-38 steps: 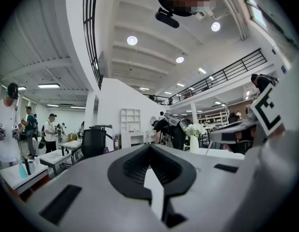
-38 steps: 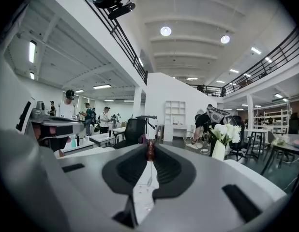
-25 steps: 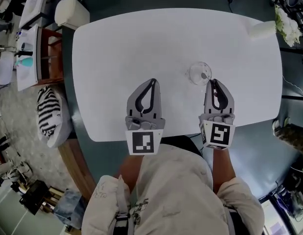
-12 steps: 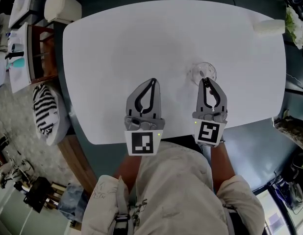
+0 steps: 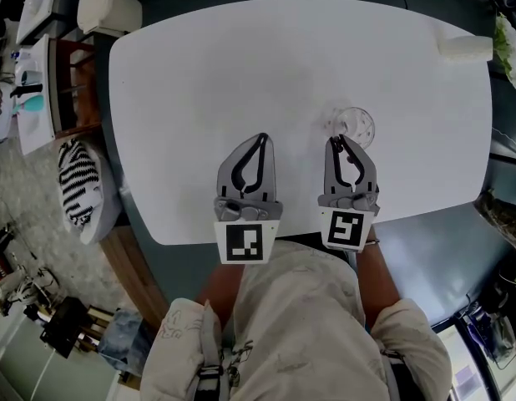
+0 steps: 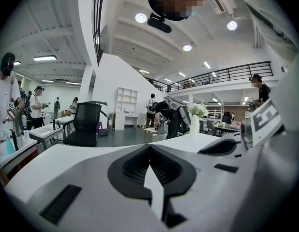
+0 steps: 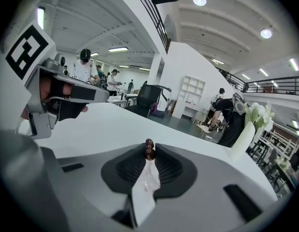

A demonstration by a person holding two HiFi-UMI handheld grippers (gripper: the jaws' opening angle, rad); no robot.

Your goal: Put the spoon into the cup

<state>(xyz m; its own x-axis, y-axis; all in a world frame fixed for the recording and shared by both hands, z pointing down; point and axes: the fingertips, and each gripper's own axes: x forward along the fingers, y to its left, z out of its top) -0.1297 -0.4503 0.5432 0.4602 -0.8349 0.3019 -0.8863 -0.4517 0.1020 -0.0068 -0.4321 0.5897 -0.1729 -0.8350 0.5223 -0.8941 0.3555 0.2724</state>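
Observation:
A clear glass cup [image 5: 356, 126] stands on the white table [image 5: 241, 65], right of centre. My right gripper [image 5: 335, 141] lies low just left of the cup's near side. In the right gripper view the spoon [image 7: 149, 150] shows as a dark brown knob pinched at the tips of my right gripper [image 7: 149, 154], with a pale shaft running down the gap. These jaws are opening, with the spoon still between them. In the head view the spoon is too thin to pick out. My left gripper [image 5: 260, 138] rests to the left, shut and empty [image 6: 149, 148].
A white vase of flowers [image 5: 467, 47] stands at the table's far right edge. A cream chair [image 5: 108, 8] and a striped cushion [image 5: 81, 186] sit off the left side. The table's near edge runs just under both grippers. People and desks fill the hall behind.
My right gripper has dropped and slid left, from the cup's near right side to its near left side. The left gripper has hardly shifted.

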